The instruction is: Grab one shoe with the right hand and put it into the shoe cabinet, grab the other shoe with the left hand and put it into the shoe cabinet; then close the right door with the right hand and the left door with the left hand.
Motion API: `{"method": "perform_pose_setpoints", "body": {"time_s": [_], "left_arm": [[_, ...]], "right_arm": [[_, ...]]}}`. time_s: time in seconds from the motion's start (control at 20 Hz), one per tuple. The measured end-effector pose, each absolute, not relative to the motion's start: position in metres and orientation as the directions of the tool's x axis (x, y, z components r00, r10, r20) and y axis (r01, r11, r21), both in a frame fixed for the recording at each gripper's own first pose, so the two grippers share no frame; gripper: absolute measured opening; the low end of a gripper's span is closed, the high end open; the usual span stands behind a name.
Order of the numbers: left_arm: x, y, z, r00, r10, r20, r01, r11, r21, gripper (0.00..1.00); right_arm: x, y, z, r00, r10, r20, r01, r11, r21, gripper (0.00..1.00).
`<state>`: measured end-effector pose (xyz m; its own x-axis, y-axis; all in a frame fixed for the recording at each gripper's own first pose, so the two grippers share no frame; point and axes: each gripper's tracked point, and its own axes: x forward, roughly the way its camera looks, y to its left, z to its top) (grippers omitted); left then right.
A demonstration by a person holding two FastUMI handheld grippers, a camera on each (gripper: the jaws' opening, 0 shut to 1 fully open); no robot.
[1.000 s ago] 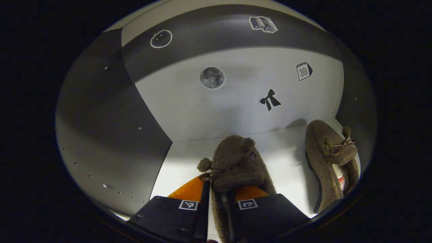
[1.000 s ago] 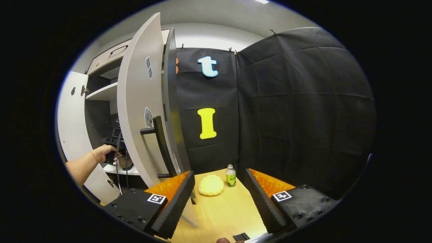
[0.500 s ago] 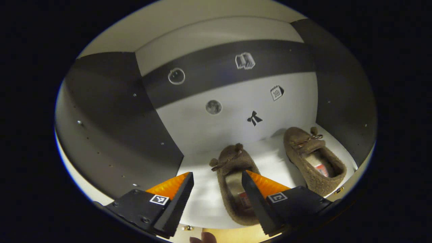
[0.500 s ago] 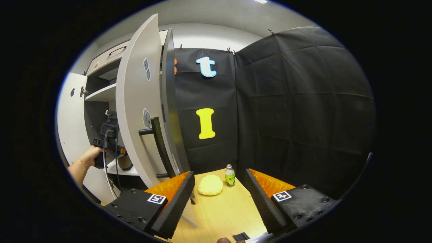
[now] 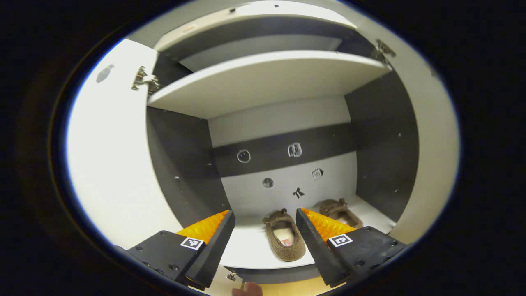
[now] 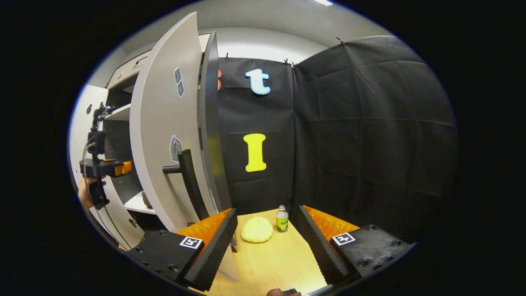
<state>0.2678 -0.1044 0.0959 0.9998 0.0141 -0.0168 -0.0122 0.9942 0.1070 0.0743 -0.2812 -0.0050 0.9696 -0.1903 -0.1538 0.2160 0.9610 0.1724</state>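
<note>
— Left gripper [image 5: 265,240]: how do you hold it?
— Your jaws stand wide and carry nothing. It sits in front of the open cabinet [image 5: 283,78], outside the bottom shelf [image 5: 250,253]. In the right gripper view it shows by the left door [image 6: 82,135], with your hand [image 6: 86,191] on its grip.

— Shoes: where?
— Both lie on the bottom shelf. One shoe [image 5: 284,240] sits near the shelf's front edge, toe to the back wall, seen between your left fingers. The other shoe [image 5: 340,209] lies to its right, farther back, partly hidden behind your right-hand finger [image 5: 318,242].

— Right gripper [image 6: 267,242]: state?
— Jaws wide, nothing between them. It hangs over the wooden table [image 6: 271,263].

— Doors?
— Both stand open. The right door [image 6: 164,139] swings out just beside your right gripper, its dark handle [image 6: 189,183] facing you.

— Other items?
— Yellow bun [image 6: 257,229] and small bottle [image 6: 282,219], side by side on the table, near the black cloth.
</note>
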Motion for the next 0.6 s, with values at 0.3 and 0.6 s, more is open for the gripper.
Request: {"method": "perform_pose_setpoints", "body": {"time_s": [0.3, 0.6], "left_arm": [[0.187, -0.099, 0.089, 1.000, -0.016, 0.002, 0.016, 1.000, 0.009, 0.96], [0.127, -0.085, 0.069, 0.999, -0.042, -0.030, 0.042, 0.999, -0.009, 0.96]], "right_arm": [[0.092, -0.276, 0.007, 0.980, -0.149, -0.135, 0.175, 0.964, 0.203, 1.00], [0.098, -0.269, 0.010, 0.984, -0.135, -0.116, 0.156, 0.968, 0.197, 0.98]]}}
